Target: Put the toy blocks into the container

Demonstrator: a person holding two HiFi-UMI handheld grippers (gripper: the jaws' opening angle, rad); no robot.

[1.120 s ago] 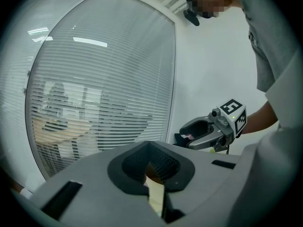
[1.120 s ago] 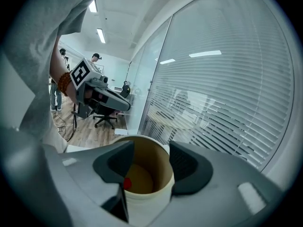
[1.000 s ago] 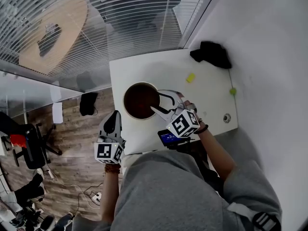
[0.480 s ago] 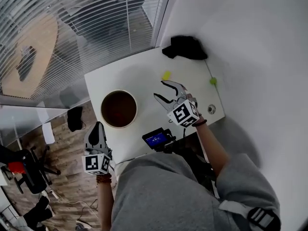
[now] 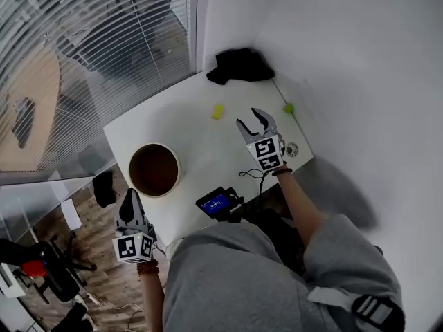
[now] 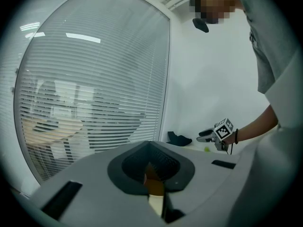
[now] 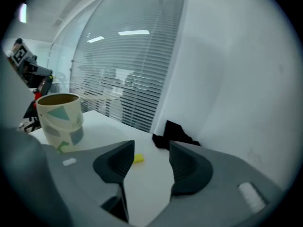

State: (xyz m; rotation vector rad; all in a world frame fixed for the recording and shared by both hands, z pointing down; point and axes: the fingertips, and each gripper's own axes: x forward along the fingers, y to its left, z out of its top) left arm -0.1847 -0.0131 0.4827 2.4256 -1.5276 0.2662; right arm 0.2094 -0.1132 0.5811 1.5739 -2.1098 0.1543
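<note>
A cream container (image 5: 154, 169) with a dark brown inside stands on the white table (image 5: 187, 137), toward its left front. A yellow block (image 5: 217, 111) lies farther back, and a green block (image 5: 288, 108) sits by the right edge. My right gripper (image 5: 255, 123) hovers open and empty just right of the yellow block. In the right gripper view (image 7: 150, 148) the yellow block (image 7: 138, 159) shows between the jaws, some way ahead, with the container (image 7: 59, 119) to the left. My left gripper (image 5: 131, 206) hangs shut off the table's left front edge; in its own view (image 6: 150, 145) nothing is held.
A black cloth (image 5: 239, 66) lies at the table's far end near the white wall. A small device with a blue screen (image 5: 217, 203) sits at the front edge, and a round fitting (image 5: 291, 149) lies near the right edge. Slatted blinds (image 5: 97, 40) run along the left.
My right gripper has left the container's rim and swung right and away across the table to beside the yellow block, its jaws still open. The left gripper barely moved.
</note>
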